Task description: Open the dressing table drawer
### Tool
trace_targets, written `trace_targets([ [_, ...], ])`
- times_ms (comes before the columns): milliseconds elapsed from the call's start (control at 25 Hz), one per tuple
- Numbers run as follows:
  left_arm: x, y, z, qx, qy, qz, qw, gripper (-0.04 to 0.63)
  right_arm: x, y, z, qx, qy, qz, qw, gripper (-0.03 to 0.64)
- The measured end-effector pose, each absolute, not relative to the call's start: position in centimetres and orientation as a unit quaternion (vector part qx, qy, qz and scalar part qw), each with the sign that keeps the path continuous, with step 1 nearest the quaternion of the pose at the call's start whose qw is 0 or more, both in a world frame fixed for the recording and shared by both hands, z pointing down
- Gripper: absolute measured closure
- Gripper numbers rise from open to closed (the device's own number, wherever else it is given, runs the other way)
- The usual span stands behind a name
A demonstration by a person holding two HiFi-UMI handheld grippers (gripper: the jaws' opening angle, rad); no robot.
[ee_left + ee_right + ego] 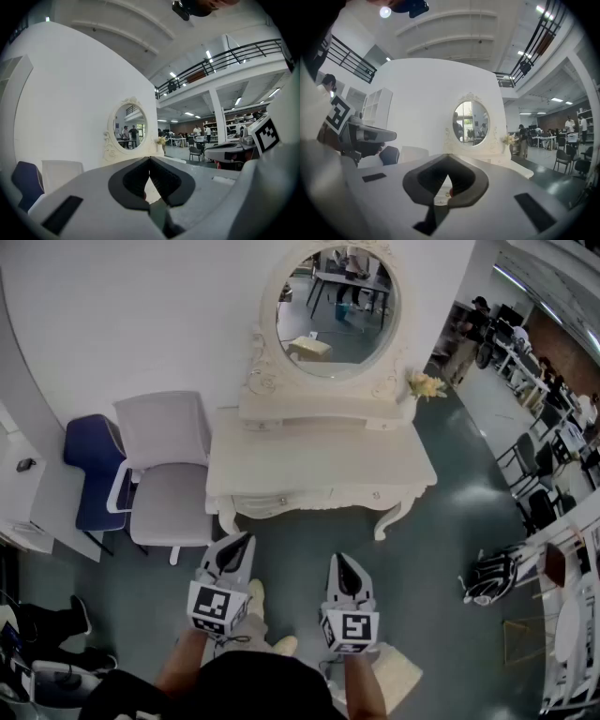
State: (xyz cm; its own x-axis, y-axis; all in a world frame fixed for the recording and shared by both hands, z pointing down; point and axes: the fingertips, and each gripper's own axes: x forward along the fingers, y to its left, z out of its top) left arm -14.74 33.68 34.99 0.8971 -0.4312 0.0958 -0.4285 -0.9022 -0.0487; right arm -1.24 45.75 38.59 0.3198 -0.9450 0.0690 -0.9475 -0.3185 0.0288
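Observation:
The cream dressing table (319, 465) with its oval mirror (337, 310) stands against the white wall ahead. Its drawer front (281, 502) with small knobs faces me and looks flush with the frame. My left gripper (246, 540) and right gripper (338, 561) are held level side by side, a short way in front of the table and touching nothing. Both are shut and hold nothing. In the left gripper view the jaws (150, 159) meet at the tip below the mirror (130, 132). The right gripper view shows the same (449, 158), with the mirror (471, 123) beyond.
A white-grey chair (169, 493) and a blue chair (94, 474) stand left of the table. A small bunch of flowers (427, 385) sits on its right rear corner. A dark bag (487, 577) lies on the floor to the right. Desks, chairs and people are further right.

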Motion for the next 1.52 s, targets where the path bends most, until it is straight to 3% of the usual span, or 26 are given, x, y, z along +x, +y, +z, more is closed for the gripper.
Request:
trace_targets([
  [600,-11.2,29.8,35.6,-0.972,0.226,-0.065,0.006,0.592,2.3,41.4,38.8,0.806,-0.591,0.027,0.023,0.62],
  [1520,-5.4,12.1,35.1,-0.962,0.261,-0.08,0.0,0.592,7.6,21.4,38.3,0.774,-0.631,0.04,0.028,0.618],
])
